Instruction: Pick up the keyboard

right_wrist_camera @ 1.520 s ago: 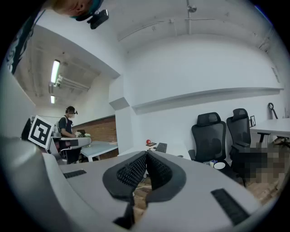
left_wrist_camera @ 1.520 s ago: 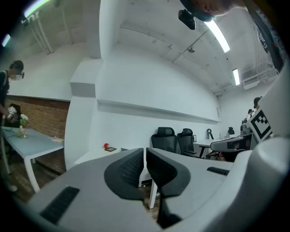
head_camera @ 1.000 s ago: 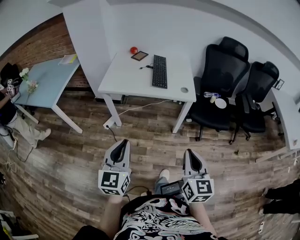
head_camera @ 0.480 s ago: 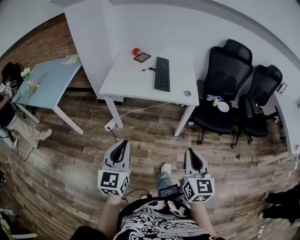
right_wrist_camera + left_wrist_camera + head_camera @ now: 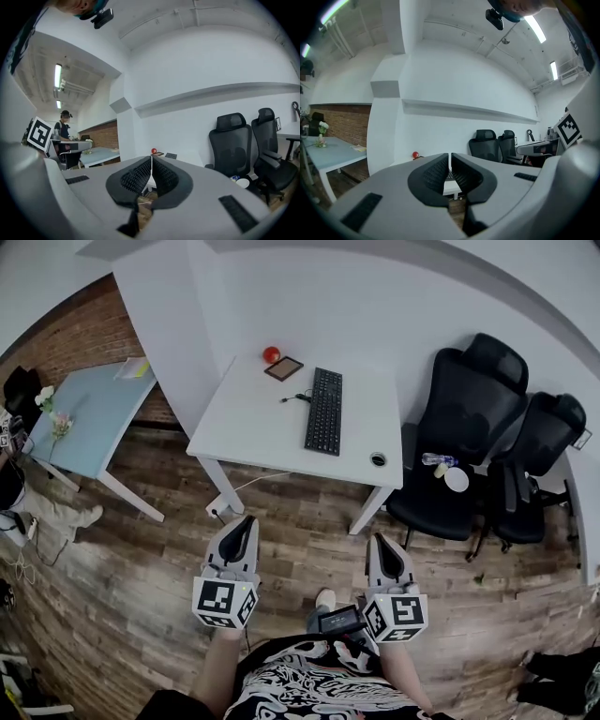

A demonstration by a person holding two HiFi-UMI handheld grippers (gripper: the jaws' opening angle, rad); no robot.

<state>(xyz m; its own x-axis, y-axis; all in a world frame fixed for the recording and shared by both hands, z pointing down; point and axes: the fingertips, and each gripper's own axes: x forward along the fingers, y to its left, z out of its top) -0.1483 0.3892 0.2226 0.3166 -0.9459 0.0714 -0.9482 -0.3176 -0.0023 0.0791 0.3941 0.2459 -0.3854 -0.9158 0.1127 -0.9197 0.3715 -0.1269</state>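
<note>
Both claws are clenched and hold nothing: in its own view the left gripper (image 5: 450, 164) has its ribbed black pads pressed together with only a hairline seam between them, and the right gripper (image 5: 151, 171) shows the same. In the head view the two sit low in the frame, the left one lower left of centre and the right one lower right of centre. Both point up the picture across the wooden floor (image 5: 281, 521) toward the white desk (image 5: 246, 418), well apart from it. The black keyboard (image 5: 324, 411) lies flat on that desk in the upper centre of the frame, with its long side running up and down the picture. It sits right of the desk's middle, with bare top around it. A thin cable (image 5: 296, 397) leaves its upper end toward the left, and a red ball (image 5: 272, 354) sits beyond at the desk's far corner. The keyboard looks like a light, stiff plastic slab, thin and long, so it should lift without sagging, though its smooth edges could slip. A pinch across the thin edge at each short end, one claw per end, seems safest, with slack watched on the cable; the jaws must part first.
</note>
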